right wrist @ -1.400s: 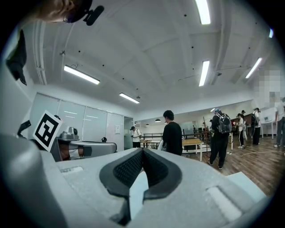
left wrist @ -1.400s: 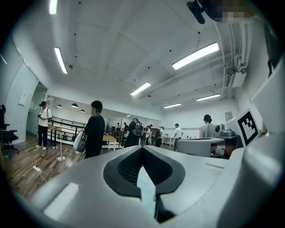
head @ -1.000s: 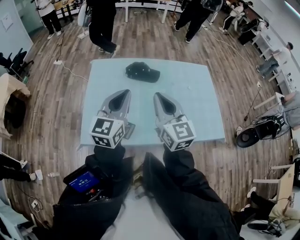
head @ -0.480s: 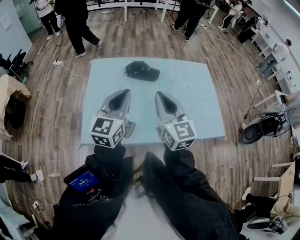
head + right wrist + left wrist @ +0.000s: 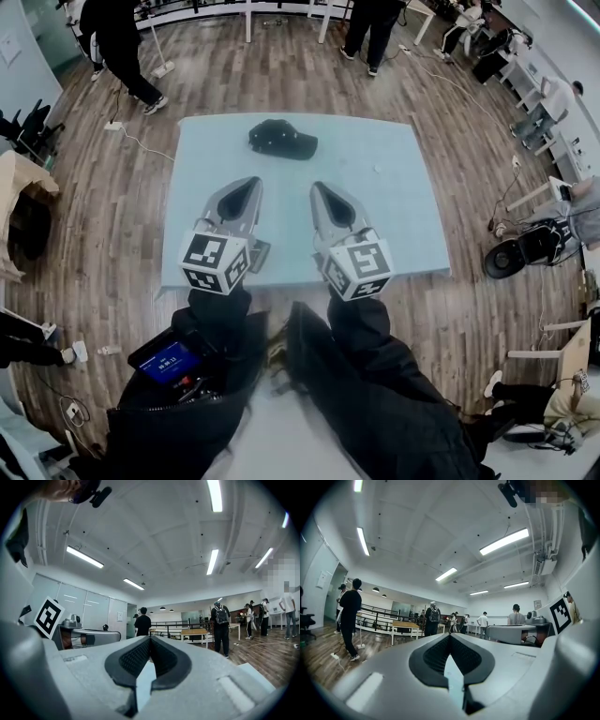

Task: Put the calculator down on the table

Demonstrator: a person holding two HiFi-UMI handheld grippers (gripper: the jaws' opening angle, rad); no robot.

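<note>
A black, cap-shaped object (image 5: 282, 140) lies on the far part of the light blue table (image 5: 394, 187); I cannot tell whether it is the calculator. Both grippers hover level over the table's near half, side by side and well short of that object. My left gripper (image 5: 246, 185) is shut with nothing in it, and its pads meet at the tip in the left gripper view (image 5: 450, 637). My right gripper (image 5: 319, 190) is also shut and empty, as the right gripper view (image 5: 150, 639) shows. Neither gripper view shows the table or the black object.
Several people stand and walk on the wooden floor beyond the table (image 5: 112, 37). A cable (image 5: 141, 141) runs along the floor at the left. A round black base (image 5: 511, 258) sits at the right. A device with a blue screen (image 5: 169, 361) hangs at my left side.
Both grippers have kept still. People behind the table have walked on, one moving to the far left.
</note>
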